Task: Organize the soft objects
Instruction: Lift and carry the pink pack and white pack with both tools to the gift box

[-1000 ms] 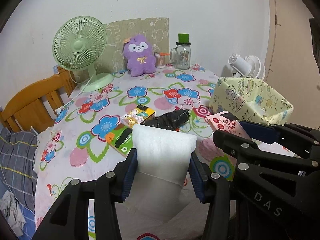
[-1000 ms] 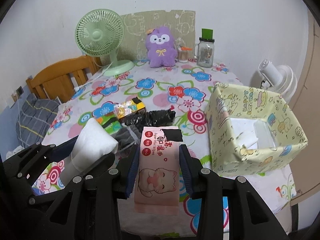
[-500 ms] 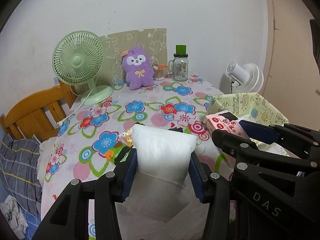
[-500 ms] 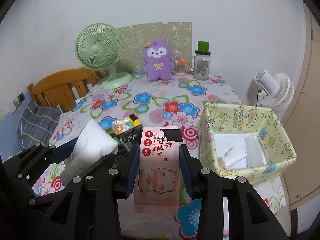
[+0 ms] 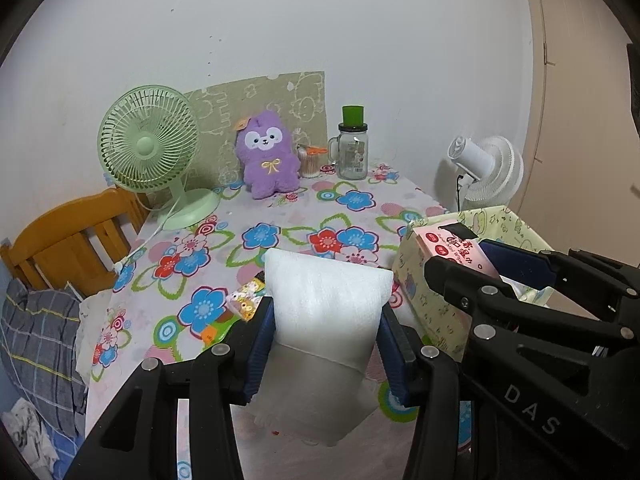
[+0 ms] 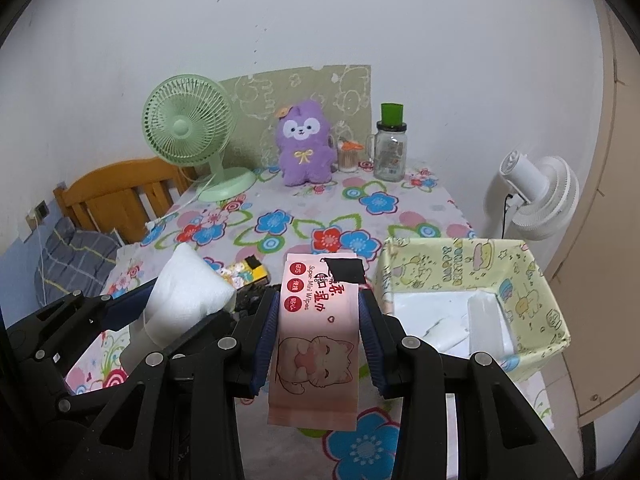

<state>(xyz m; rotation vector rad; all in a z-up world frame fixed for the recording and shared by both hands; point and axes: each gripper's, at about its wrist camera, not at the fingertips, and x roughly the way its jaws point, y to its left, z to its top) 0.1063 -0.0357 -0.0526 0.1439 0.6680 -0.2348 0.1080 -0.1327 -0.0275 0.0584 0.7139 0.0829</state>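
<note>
A white foam pack (image 5: pixel 328 312) is clamped between the blue pads of the left claw (image 5: pixel 327 338), which is closed only as far as the pack's width, and the pack is held in the air above the near edge of the table (image 5: pixel 280 216). A pink wipes pack (image 6: pixel 316 332) is pinched the same way in the right claw (image 6: pixel 318 332), just beside the left claw and also above the table. A yellow box (image 6: pixel 532 280) is seen to the right of the wipes pack, at the table's right edge, with white items lying inside it. A small yellow packet (image 6: pixel 244 274) lies on the flowered cloth behind the 2 claws. At the far end, a green fan (image 6: pixel 188 132), a purple plush (image 6: pixel 304 144) and a jar (image 6: pixel 390 152) are set against the wall.
</note>
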